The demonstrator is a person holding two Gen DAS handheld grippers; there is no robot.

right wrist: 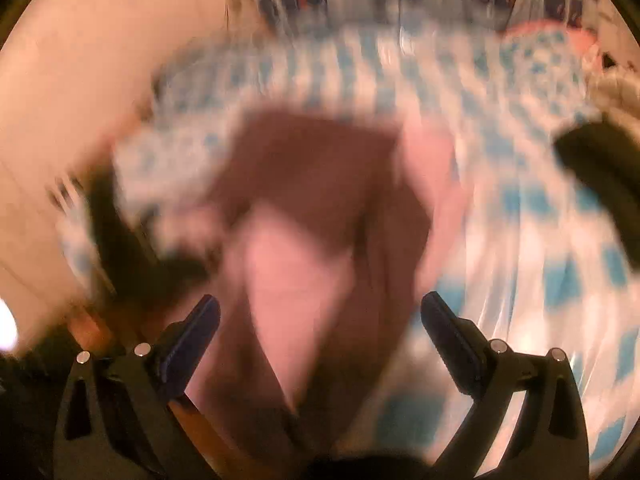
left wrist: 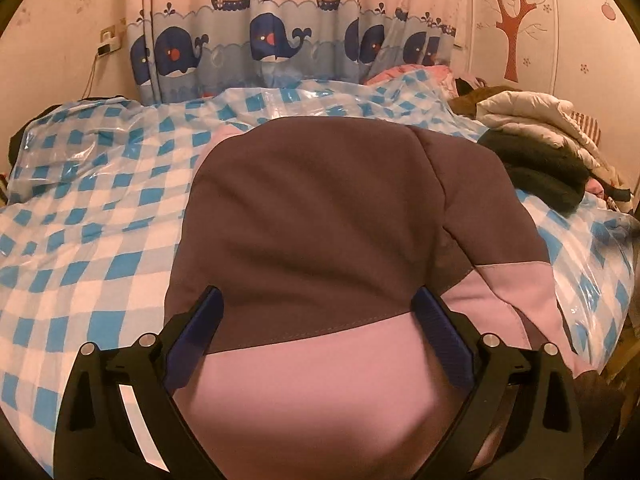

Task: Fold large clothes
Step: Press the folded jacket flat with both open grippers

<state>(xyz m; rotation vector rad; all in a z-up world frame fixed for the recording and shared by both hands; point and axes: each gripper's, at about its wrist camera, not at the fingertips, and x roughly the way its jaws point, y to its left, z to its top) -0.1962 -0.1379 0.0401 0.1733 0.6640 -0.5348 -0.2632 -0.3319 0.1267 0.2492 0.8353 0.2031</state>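
Note:
A large brown and pink garment (left wrist: 320,216) lies on a bed with a blue-and-white checked cover (left wrist: 92,216). One sleeve (left wrist: 496,264) is folded in along its right side. My left gripper (left wrist: 316,312) is open, its fingers wide apart just above the pink lower part. In the right wrist view the picture is blurred by motion. My right gripper (right wrist: 320,316) is open above the same garment (right wrist: 312,200), which looks partly folded with a pink panel in the middle. Nothing is held by either gripper.
A pile of other clothes, white (left wrist: 532,120) and dark (left wrist: 536,168), lies at the bed's right side. A whale-print curtain (left wrist: 280,36) hangs behind the bed. A dark object (right wrist: 120,232) shows at the bed's left edge in the right wrist view.

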